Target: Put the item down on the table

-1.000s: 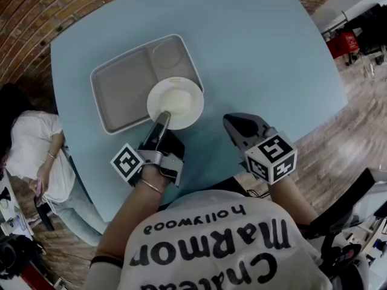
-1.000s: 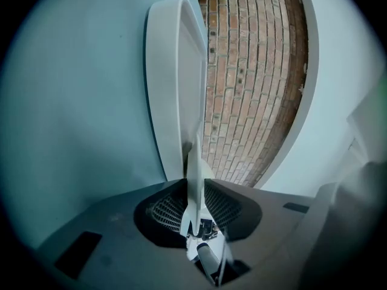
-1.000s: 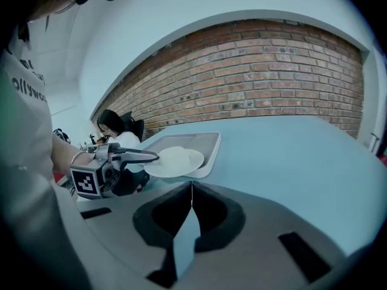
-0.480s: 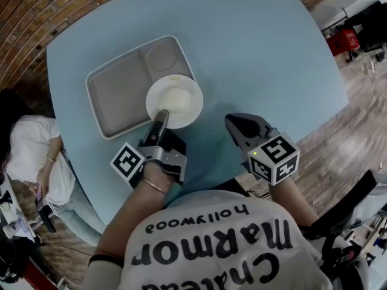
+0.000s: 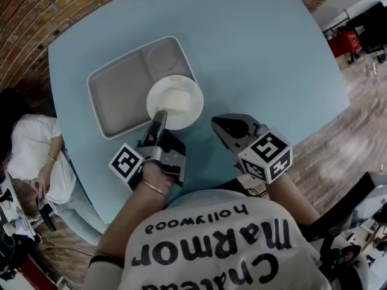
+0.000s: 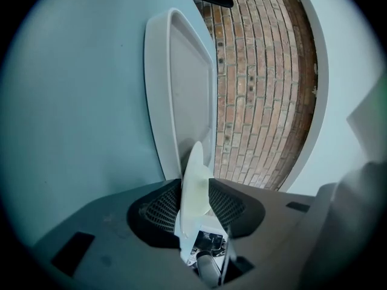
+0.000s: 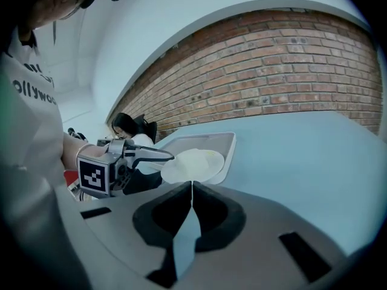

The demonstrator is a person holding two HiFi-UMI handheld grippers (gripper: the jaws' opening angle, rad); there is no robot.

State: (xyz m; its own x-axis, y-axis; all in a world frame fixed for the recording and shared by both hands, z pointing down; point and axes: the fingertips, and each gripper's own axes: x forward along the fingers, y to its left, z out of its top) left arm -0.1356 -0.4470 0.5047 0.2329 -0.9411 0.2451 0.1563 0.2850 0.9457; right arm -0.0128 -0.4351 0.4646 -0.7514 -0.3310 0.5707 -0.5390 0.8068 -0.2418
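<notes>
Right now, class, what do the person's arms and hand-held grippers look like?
The left hand-held gripper and right hand-held gripper are dark grey, each with a white cube of black square markers. Bare forearms, a thin bracelet on the left wrist, white T-shirt with dark lettering. The left jaws have just been opening, plate rim between them.

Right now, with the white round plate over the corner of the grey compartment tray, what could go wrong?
1. The jaws of the left gripper have just been opening, but the rim of the white round plate is between them; pulling back could drag the plate.
2. The plate overlaps a corner of the grey compartment tray, so it may rest tilted on that rim and slide, instead of lying flat on the blue table.
</notes>
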